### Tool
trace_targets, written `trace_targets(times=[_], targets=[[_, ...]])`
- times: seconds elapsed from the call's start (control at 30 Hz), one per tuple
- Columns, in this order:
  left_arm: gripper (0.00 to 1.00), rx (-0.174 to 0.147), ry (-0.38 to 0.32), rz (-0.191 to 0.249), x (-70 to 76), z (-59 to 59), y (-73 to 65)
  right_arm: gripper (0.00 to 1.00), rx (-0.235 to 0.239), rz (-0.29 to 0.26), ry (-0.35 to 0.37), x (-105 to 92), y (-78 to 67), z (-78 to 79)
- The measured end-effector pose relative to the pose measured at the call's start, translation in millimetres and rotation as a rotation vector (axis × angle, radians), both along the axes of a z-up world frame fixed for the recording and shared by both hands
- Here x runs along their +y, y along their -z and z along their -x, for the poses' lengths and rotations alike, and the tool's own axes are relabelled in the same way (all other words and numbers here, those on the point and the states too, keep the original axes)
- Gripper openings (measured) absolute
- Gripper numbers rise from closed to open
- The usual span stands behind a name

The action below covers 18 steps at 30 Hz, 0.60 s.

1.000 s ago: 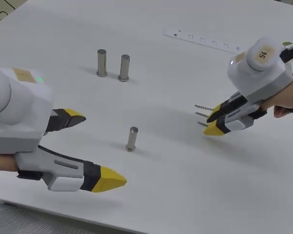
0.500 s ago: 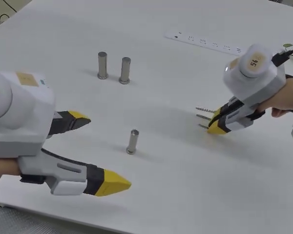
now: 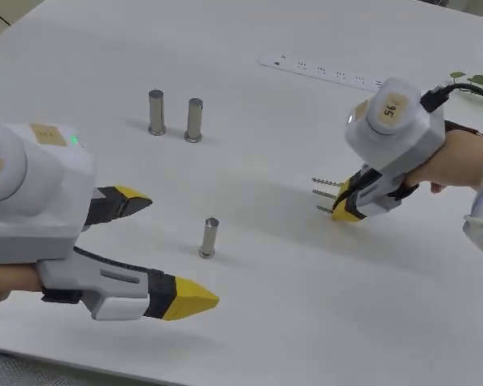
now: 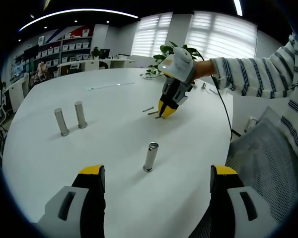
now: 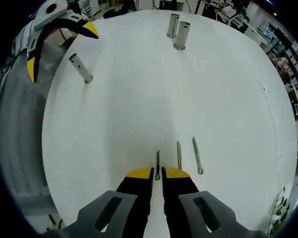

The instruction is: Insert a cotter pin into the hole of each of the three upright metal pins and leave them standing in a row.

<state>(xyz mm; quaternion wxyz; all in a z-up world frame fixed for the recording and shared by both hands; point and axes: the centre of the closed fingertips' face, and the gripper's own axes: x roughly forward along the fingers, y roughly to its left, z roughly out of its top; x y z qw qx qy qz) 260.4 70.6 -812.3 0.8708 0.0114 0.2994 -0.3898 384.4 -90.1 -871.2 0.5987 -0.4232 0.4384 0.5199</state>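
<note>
While the right tool (image 5: 158, 173) clamps 1 cotter pin (image 5: 158, 159), the left tool (image 3: 179, 248) gapes near the table (image 3: 105, 342) edge.

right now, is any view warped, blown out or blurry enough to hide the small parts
Head view: even soft light, faint shadows by the metal pins, no warp, all sharp. Left gripper view: fisheye bends the edge of the table, windows blown out. Right gripper view: same bend, bright table, yet the cotter pin at the right gripper reads sharp.
</note>
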Motion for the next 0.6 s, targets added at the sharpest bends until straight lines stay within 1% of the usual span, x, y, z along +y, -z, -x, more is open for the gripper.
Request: trace_targets(times=[0.03, 0.07, 0.1, 0.13, 0.2, 0.3, 0.5, 0.53, 0.6], targets=[[0.87, -0.001, -0.001, -0.001, 0.0, -0.6, -0.1, 0.09, -0.002, -0.003, 0.009, -0.5, -0.3, -1.1], [0.85, -0.002, -0.001, 0.000, 0.0, -0.9, -0.3, 0.07, -0.002, -0.014, 0.040, -0.1, -0.3, -2.1], [0.84, -0.004, -0.003, 0.001, -0.2, -1.5, -0.5, 0.04, -0.029, -0.027, 0.085, -0.5, -0.5, -8.2], [0.83, -0.004, -0.006, 0.002, -0.1, -2.0, -0.7, 0.04, -0.004, -0.030, 0.064, -1.1, -0.5, -4.7], [0.83, -0.004, -0.007, 0.005, -0.1, -1.7, -1.0, 0.04, -0.007, -0.040, 0.070, -1.6, -0.9, -5.5], [0.83, -0.003, -0.003, 0.001, 0.5, -0.9, -0.6, 0.04, -0.012, -0.041, 0.057, -0.4, -0.6, -6.4], [0.82, -0.011, -0.009, 0.001, 2.9, -1.8, -3.1, 0.03, -0.037, -0.007, 0.017, 1.6, -0.5, -6.1], [0.82, -0.012, -0.009, 0.001, 3.2, -2.0, -3.6, 0.03, -0.044, 0.000, 0.006, 1.0, 0.5, -8.2], [0.81, -0.018, -0.013, 0.000, 4.4, -2.7, -5.0, 0.03, -0.043, 0.005, 0.006, 0.9, 0.4, -8.2]])
